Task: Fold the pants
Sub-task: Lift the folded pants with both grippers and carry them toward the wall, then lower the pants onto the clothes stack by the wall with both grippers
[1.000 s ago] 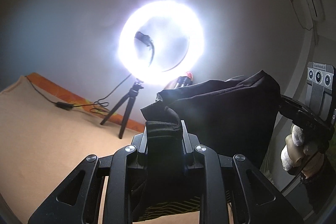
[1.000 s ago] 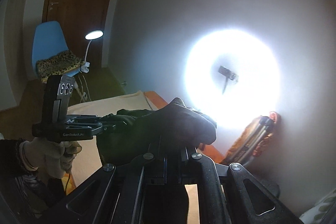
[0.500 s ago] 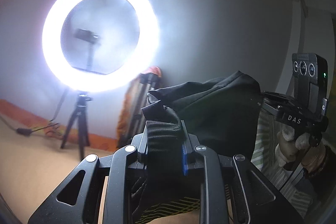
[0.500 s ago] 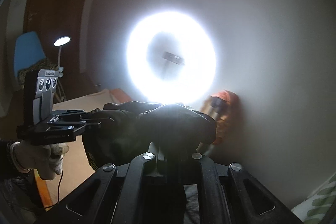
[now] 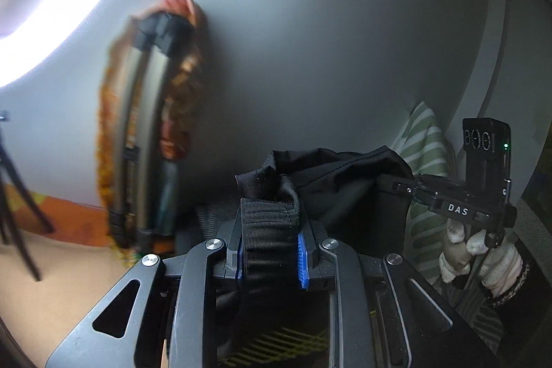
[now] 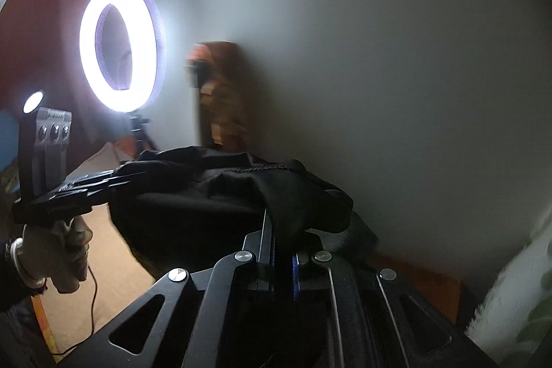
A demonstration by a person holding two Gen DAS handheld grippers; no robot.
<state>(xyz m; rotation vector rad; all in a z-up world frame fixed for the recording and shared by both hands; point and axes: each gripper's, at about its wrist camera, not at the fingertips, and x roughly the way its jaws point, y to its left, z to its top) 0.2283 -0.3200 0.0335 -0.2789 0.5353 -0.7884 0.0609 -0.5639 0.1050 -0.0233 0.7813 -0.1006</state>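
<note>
Left wrist view: left gripper [image 5: 269, 259] clamped the ribbed waistband of the black pants [image 5: 338, 185], right gripper [image 6: 281, 259] pinched the same edge, both held up in the air right of the ring light [image 6: 122, 47]. Step looked like lifting and spreading; next, lay the pants flat on the tan bed [image 5: 51, 281].

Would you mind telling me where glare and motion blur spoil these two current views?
Left wrist view: the glowing white ring light blows out the upper left corner, and the orange-patterned bundle against the wall is smeared. Right wrist view: the ring light flares but keeps its shape, the bundle is blurred, and the black fabric pants are nearly detail-free shadow.
</note>
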